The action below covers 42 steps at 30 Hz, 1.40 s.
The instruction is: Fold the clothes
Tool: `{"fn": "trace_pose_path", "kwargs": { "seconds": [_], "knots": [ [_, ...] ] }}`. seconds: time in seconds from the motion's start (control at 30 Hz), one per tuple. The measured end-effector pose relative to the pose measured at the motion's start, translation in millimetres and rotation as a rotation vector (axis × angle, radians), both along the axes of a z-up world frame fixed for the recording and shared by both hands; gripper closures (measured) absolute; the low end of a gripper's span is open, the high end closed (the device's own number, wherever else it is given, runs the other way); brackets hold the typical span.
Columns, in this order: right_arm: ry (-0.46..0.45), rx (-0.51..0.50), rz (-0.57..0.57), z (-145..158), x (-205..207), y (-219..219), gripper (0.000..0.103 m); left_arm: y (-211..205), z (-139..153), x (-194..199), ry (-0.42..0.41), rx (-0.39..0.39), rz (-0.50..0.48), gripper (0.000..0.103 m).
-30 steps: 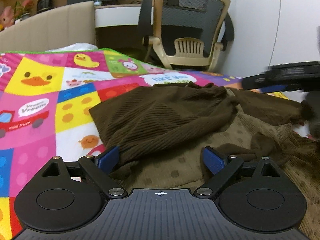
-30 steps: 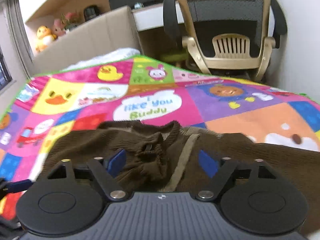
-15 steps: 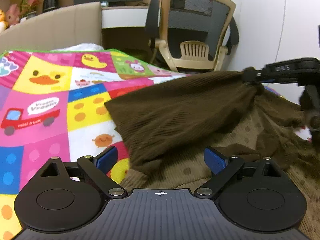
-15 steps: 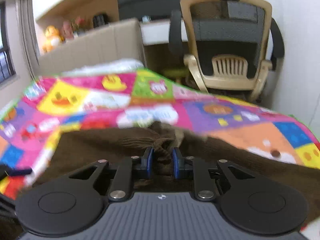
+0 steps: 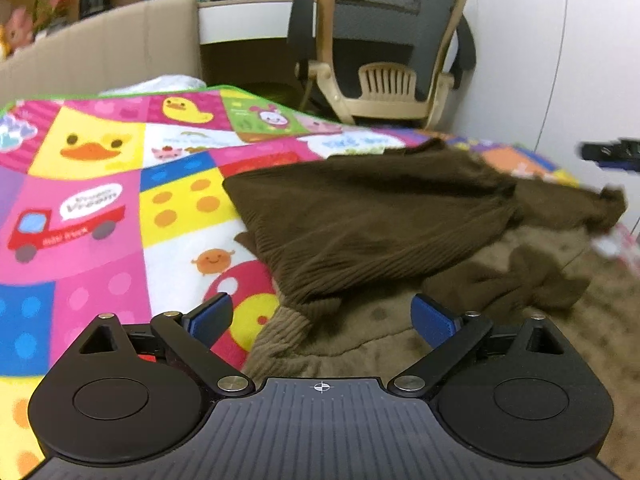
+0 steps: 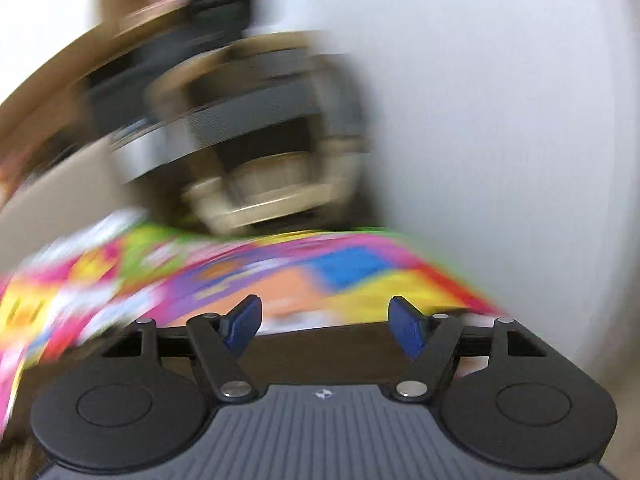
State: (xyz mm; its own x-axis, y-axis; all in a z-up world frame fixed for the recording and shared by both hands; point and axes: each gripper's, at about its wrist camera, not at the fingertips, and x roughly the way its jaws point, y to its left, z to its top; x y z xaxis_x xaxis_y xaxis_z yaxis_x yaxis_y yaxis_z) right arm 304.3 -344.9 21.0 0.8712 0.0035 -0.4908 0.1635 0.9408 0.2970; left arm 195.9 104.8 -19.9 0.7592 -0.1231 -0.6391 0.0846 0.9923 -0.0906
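A dark brown ribbed garment (image 5: 372,220) lies spread on a colourful play mat (image 5: 100,208), on top of a lighter brown dotted garment (image 5: 400,332). My left gripper (image 5: 320,318) is open and empty, low over the near edge of the lighter garment. My right gripper (image 6: 324,322) is open and empty above a dark brown strip of cloth (image 6: 320,344); its view is badly blurred. It also shows in the left wrist view (image 5: 612,152) at the far right, above the garment's right tip.
A beige and grey office chair (image 5: 384,52) stands beyond the mat's far edge, by a white wall (image 5: 560,40). A beige headboard (image 5: 100,56) and a desk lie at the back left. The mat (image 6: 240,272) reaches the wall on the right.
My right gripper has opened and let go of the dark garment's bunched edge, then swung right. The dark garment has dropped flat and stretched to the right. My left gripper stays open.
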Motion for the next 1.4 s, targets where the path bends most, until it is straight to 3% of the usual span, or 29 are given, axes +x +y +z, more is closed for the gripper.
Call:
{"fn": "trace_pose_path", "kwargs": {
  "seconds": [0.07,0.13,0.3,0.37,0.4,0.43,0.5,0.7,0.8,0.9,0.97,1.03,1.13,1.23,1.3,1.4],
  "knots": [
    [0.035,0.108,-0.123,-13.0,-4.4,-47.6,0.033,4.1,2.0,-1.5,0.009,-0.08,0.016,0.003],
    [0.059,0.181,-0.148,-26.5,-7.5,-67.5,0.036,4.1,1.4,-0.1,0.021,-0.12,0.035,0.003],
    [0.138,0.222,-0.098,-57.0,16.1,-53.0,0.036,0.0,-0.5,4.4,0.043,-0.153,0.063,0.002],
    [0.165,0.205,-0.06,-67.5,33.0,-42.6,0.051,-0.1,0.4,3.9,0.045,-0.155,0.065,0.001],
    [0.167,0.189,-0.039,-66.3,37.4,-36.2,0.072,1.1,1.6,2.5,0.044,-0.158,0.065,0.001],
    [0.155,0.157,-0.017,-58.4,38.7,-25.2,0.083,2.6,3.0,0.9,0.043,-0.162,0.064,0.001],
    [0.094,0.09,0.045,-32.5,39.2,2.0,0.09,8.3,6.9,-4.2,0.035,-0.178,0.064,0.001],
    [-0.226,-0.084,0.368,70.9,15.5,130.6,0.091,26.1,12.4,-12.7,0.002,-0.205,0.077,0.001],
    [-0.267,-0.112,0.583,85.6,12.2,208.4,0.091,28.0,12.8,-12.9,-0.006,-0.228,0.067,0.001],
    [-0.251,-0.191,0.783,67.1,7.6,280.5,0.091,28.3,15.3,-17.1,-0.02,-0.253,0.05,0.001],
    [-0.17,-0.211,0.931,43.0,6.7,317.5,0.081,31.2,16.0,-20.6,-0.023,-0.265,0.047,0.001],
    [-0.1,-0.252,1.006,21.6,3.8,338.4,0.051,34.5,16.4,-24.0,-0.024,-0.277,0.045,0.001],
    [-0.122,-0.215,1.016,21.3,-3.9,324.3,0.032,41.8,15.1,-27.5,-0.015,-0.286,0.049,0.001],
    [-0.171,-0.121,0.948,33.6,-11.0,280.8,0.016,48.1,15.1,-27.5,-0.014,-0.298,0.049,0.001],
    [-0.206,-0.11,0.855,36.4,-18.3,249.9,0.013,48.2,17.3,-19.8,-0.016,-0.331,0.035,0.001],
    [-0.182,-0.087,0.711,25.1,-19.5,212.6,0.013,44.7,19.6,-0.5,-0.029,-0.394,0.006,0.001]
  ]
}}
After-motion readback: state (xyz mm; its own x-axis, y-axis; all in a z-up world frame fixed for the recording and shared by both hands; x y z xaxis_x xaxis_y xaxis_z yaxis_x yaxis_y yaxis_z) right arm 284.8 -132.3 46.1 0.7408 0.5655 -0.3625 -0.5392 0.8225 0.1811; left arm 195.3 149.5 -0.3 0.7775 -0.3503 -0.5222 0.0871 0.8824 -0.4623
